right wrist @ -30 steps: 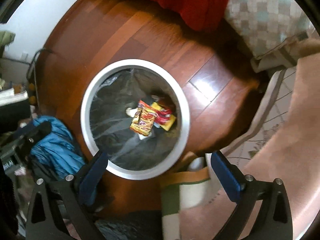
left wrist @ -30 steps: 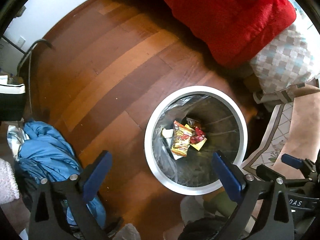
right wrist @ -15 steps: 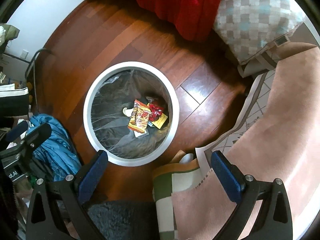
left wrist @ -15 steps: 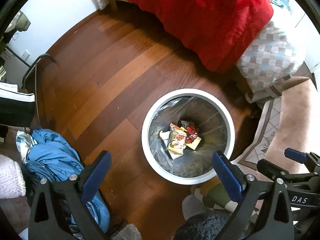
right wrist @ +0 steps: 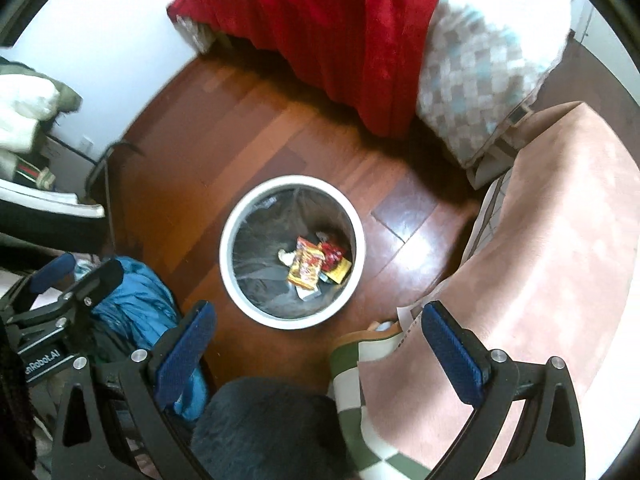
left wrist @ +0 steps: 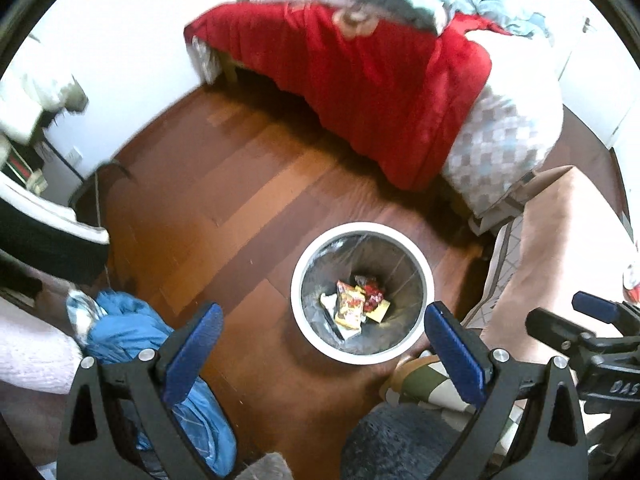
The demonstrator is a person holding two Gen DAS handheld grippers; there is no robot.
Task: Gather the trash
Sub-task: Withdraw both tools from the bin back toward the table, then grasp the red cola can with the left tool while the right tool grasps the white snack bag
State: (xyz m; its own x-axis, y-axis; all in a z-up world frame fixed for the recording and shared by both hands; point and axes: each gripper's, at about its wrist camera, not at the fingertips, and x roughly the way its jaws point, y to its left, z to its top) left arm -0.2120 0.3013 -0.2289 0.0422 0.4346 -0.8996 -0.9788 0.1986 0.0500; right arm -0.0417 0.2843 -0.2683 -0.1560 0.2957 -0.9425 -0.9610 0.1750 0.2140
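Both grippers, left (left wrist: 322,338) and right (right wrist: 316,336), gape wide, holding nothing | bin (right wrist: 230,268) on floor straight ahead below my fingers, wrappers (right wrist: 306,266) inside | right looks nearer.

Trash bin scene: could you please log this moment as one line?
left gripper: open, empty | right gripper: open, empty | round white-rimmed lined trash bin: holds snack wrappers

One white-rimmed trash bin (left wrist: 362,230) on the floor, two grippers up here, left gripper (left wrist: 324,340) and right gripper (right wrist: 316,338), both spread wide and empty, and down in the bin roughly four wrappers (right wrist: 306,266), hard to separate further.
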